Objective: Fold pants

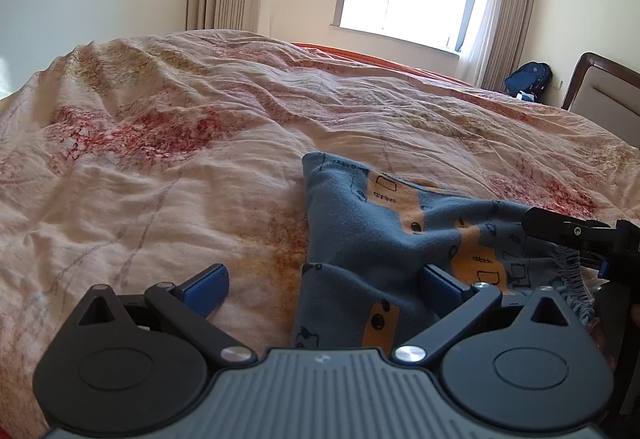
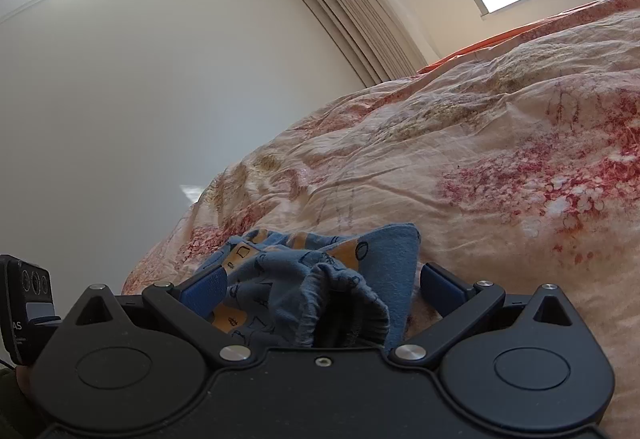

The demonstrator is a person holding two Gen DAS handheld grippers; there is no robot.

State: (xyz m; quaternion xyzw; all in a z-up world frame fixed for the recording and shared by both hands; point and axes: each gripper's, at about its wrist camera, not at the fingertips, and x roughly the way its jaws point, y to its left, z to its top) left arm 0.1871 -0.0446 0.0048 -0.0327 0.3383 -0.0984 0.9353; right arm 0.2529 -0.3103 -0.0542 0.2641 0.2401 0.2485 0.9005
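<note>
The left gripper (image 1: 324, 289), a black two-finger tool with blue pads, hangs low over the bed with its jaws spread wide: its left pad sits over bare quilt and its right pad rests at the edge of the cloth, so it holds nothing. The small blue fleece pants with orange patches and dark doodle prints (image 1: 384, 239) lie bunched on the crumpled cream quilt with red floral print (image 1: 168, 167), one corner pointing away toward the middle of the bed and the gathered elastic waistband trailing off to the right. The right gripper (image 2: 324, 289), a matching black tool, also has its jaws apart, and the ruffled waistband opening sits between its two blue pads, close to the tool's body; the pads bracket the cloth rather than pinch it, so I judge it has no grip. In the left wrist view its black finger reaches across just above that waistband. The placing suggests both tools are lined up along the near edge to take hold of the garment, the right at the waist and the left further along, likely so that it can be lifted or spread flat before any fold is made.
</note>
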